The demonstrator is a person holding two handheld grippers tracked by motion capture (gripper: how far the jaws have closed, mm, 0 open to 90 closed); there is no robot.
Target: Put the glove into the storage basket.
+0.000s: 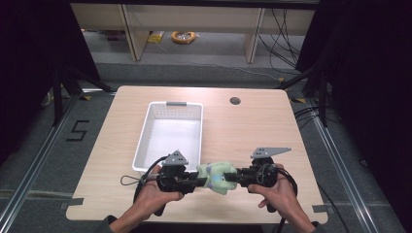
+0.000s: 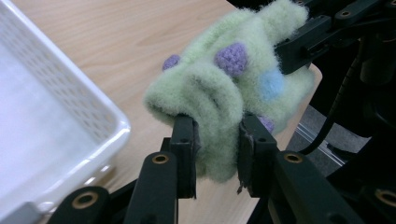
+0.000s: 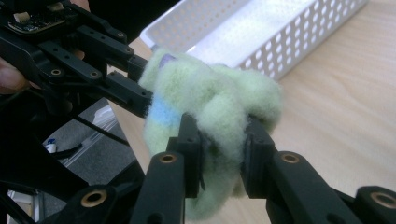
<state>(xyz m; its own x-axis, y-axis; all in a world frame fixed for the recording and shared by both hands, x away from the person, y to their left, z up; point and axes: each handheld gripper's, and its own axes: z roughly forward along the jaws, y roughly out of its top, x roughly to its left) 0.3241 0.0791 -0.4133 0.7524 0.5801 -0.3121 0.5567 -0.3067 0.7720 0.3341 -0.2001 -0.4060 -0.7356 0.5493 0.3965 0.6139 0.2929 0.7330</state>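
At the near edge of the pale wooden worktop [image 1: 243, 131], you hold a fuzzy pale-green knitted item with purple and blue dots [image 1: 217, 175] between your two tools. Your left gripper [image 2: 217, 154] has its black fingers [image 2: 185, 140] clamped on one fold of the green knit, seen close in the left gripper view. Your right gripper [image 3: 223, 158] pinches the opposite end, its fingers [image 3: 190, 140] pressed into the fleece from both sides. In the high view the left gripper [image 1: 194, 180] and the right gripper [image 1: 239, 177] face each other, with the knitted item stretched between them, just above the worktop. Your left hand [image 1: 155, 194] and right hand [image 1: 277, 191] grip the handles from below. A white perforated plastic basket [image 1: 167, 167] sits just beyond the left gripper, its near corner close to the knitted item. A small round hole [image 1: 235, 101] marks the far side of the worktop.
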